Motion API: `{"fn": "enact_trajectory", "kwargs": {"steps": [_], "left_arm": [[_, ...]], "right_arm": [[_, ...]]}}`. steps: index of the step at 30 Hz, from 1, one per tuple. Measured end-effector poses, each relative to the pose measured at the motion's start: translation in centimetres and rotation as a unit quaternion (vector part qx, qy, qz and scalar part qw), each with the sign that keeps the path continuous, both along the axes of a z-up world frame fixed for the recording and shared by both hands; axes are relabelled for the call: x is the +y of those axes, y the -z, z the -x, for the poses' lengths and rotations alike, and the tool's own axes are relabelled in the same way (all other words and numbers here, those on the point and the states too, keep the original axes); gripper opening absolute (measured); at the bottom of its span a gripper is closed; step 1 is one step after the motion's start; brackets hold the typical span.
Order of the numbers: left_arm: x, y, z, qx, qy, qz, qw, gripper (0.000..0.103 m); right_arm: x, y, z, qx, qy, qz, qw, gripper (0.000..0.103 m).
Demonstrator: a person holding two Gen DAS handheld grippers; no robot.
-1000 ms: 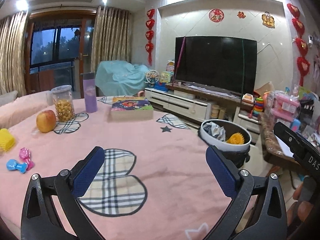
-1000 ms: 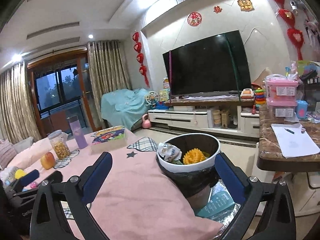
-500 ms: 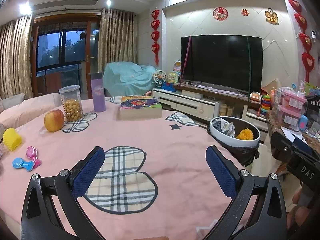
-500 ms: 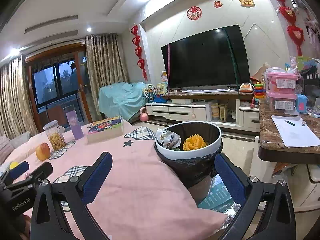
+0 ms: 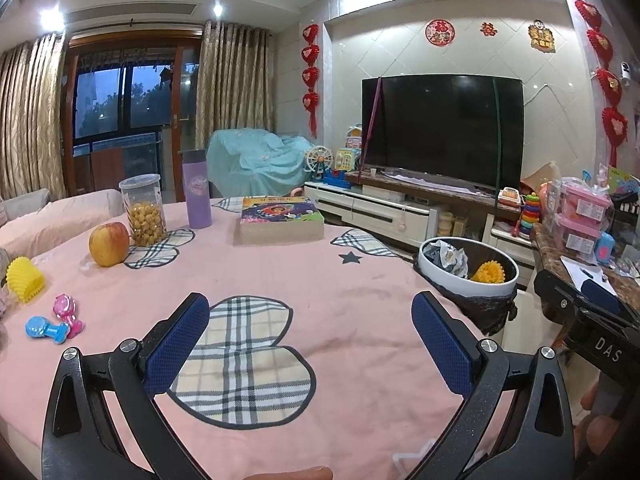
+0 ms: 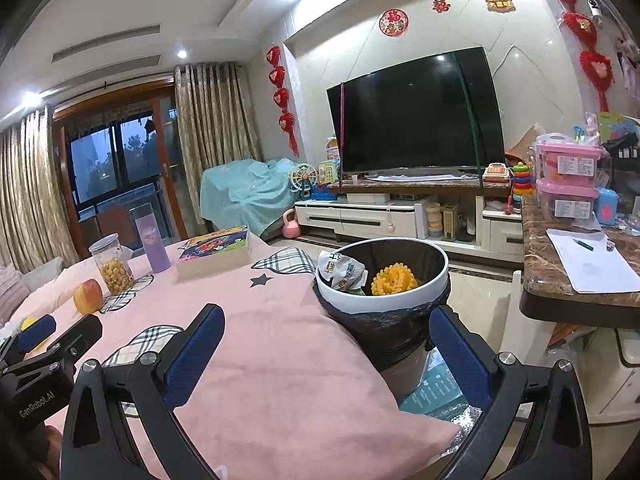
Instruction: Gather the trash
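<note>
Over the pink tablecloth, your left gripper hangs wide and empty, well short of the yellow spiky toy lying at the far left. Beside the table edge, your right gripper is also spread with nothing held, the lined trash bin just ahead, wrapper and yellow spiky ball inside.

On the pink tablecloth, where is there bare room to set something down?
The widest free patch on the pink tablecloth lies between the book and the left gripper, reaching right toward the trash bin. It is crowded on the left: apple, snack jar, purple bottle, yellow toy.
</note>
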State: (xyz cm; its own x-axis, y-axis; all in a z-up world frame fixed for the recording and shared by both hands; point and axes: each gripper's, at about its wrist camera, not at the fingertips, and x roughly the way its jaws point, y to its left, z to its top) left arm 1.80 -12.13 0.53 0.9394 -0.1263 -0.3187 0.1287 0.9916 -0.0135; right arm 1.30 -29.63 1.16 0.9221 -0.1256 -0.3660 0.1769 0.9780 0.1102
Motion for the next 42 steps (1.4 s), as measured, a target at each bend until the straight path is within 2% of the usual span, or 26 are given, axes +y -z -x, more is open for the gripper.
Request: {"fn": "enact_trajectory", "kwargs": {"steps": [42], "left_arm": [[-0.02,0.15,-0.27,0.007,0.002,-0.001,1.0000,0.103]], "right_arm": [[-0.18,0.16,-0.02,0.007,-0.007,-0.007,1.000,0.103]]}}
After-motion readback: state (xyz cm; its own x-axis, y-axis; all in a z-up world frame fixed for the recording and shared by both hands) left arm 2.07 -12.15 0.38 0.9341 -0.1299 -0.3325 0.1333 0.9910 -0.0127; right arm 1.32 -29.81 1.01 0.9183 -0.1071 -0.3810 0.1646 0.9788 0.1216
